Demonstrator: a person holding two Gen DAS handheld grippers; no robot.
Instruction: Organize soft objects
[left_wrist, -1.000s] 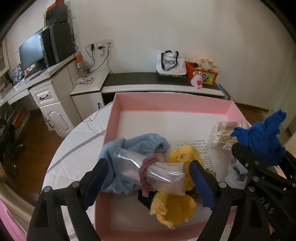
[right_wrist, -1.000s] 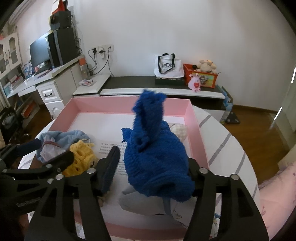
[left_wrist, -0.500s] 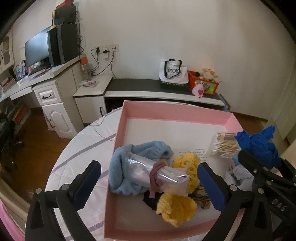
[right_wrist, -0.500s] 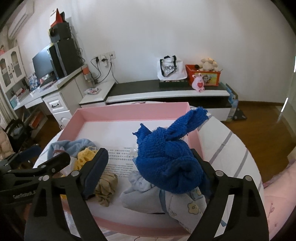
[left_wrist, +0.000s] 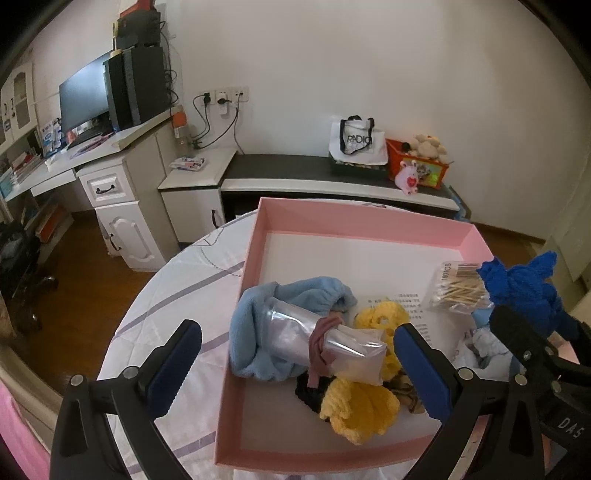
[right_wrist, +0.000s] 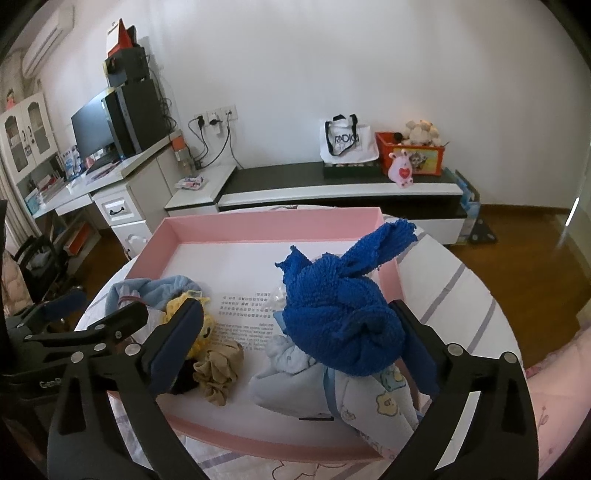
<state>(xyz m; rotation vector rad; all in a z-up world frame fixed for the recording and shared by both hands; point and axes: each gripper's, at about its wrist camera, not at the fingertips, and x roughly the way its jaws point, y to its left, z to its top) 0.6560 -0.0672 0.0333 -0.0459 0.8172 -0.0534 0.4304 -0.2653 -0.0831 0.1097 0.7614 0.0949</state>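
Observation:
A pink box (left_wrist: 351, 218) sits on the round table. In its left part lie a light blue fleece cloth (left_wrist: 258, 325), a clear plastic bag (left_wrist: 332, 343) tied with a mauve band, and a yellow crochet piece (left_wrist: 358, 410). My left gripper (left_wrist: 297, 354) hangs open and wide above this pile, touching nothing. In the right part, a dark blue knitted cloth (right_wrist: 340, 306) rests on a pale patterned cloth (right_wrist: 332, 391). My right gripper (right_wrist: 295, 321) straddles the blue cloth with its jaws opening. Its left pad stands well off the cloth.
A beige scrunchie (right_wrist: 218, 369) and a packet of cotton swabs (left_wrist: 461, 291) also lie in the box. The table (left_wrist: 177, 295) has a white striped cover. Behind it are a low cabinet (right_wrist: 332, 184) with a tote bag and a desk (left_wrist: 99, 162) with a monitor.
The right gripper's jaws spread apart and the blue cloth sank from between them onto the pale cloth. The left gripper opened wider and drew back up from the plastic bag.

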